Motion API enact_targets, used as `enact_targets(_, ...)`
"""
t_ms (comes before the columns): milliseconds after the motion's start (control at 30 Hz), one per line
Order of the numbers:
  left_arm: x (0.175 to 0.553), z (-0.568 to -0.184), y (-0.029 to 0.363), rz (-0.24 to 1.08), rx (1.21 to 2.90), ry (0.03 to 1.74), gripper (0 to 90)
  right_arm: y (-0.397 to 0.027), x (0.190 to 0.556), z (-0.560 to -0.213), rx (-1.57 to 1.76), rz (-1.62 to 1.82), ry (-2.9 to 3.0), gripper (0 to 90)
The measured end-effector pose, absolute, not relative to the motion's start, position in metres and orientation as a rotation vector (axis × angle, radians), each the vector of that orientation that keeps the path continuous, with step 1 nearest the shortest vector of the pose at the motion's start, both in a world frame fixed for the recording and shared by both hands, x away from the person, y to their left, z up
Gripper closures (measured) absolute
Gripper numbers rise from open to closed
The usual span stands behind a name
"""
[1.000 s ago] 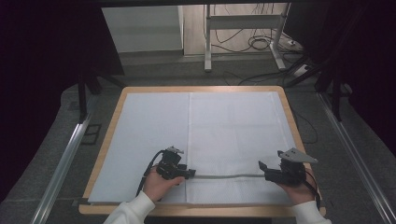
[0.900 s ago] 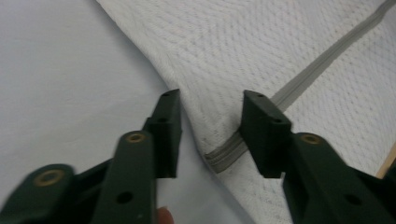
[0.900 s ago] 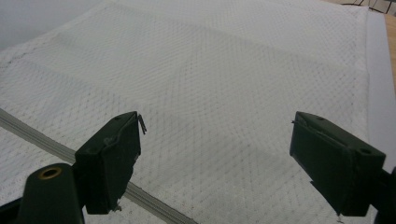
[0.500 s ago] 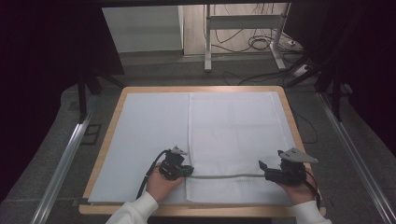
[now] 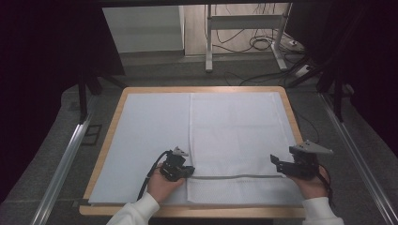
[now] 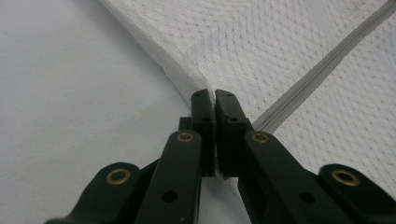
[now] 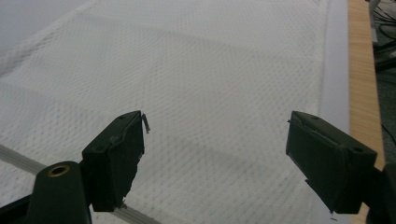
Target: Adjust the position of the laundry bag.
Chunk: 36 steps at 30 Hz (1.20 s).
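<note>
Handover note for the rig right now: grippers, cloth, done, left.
Left hand-held gripper: jaws have just closed, pinching the left edge of the white towel where the grey stripe ends.
Right hand-held gripper: open, above the towel's right side near the stripe, holding nothing.
Towel lies flat on the right half of the sheet-covered table.
Done: left grip.
Left: probably close the right gripper on its edge, then fold or lift.
</note>
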<state>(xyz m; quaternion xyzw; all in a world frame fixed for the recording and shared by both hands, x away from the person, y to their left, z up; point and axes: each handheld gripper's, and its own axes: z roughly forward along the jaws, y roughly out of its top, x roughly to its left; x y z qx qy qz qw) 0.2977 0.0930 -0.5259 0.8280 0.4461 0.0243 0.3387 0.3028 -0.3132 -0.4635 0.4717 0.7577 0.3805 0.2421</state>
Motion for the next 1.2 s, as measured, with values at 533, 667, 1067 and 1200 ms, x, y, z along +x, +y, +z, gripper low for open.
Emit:
enact_targets(533, 0.297, -0.526, 0.092, 0.069, 2.151, 1.155, 88.5, -0.347, 0.324, -0.465, 1.488, 0.91, 2.125, 28.1)
enact_targets(667, 0.298, -0.526, 0.092, 0.067, 2.146, 1.153, 88.6, -0.356, 0.327, -0.471, 1.539, 0.873, 2.126, 31.7)
enact_targets(1067, 0.298, -0.527, 0.092, 0.063, 2.14, 1.15, 88.6, -0.366, 0.335, -0.49, 1.676, 0.833, 2.179, 43.0)
enact_targets(1200, 0.298, -0.526, 0.092, 0.061, 2.138, 1.148, 88.6, -0.367, 0.336, -0.491, 1.703, 0.813, 2.183, 45.6)
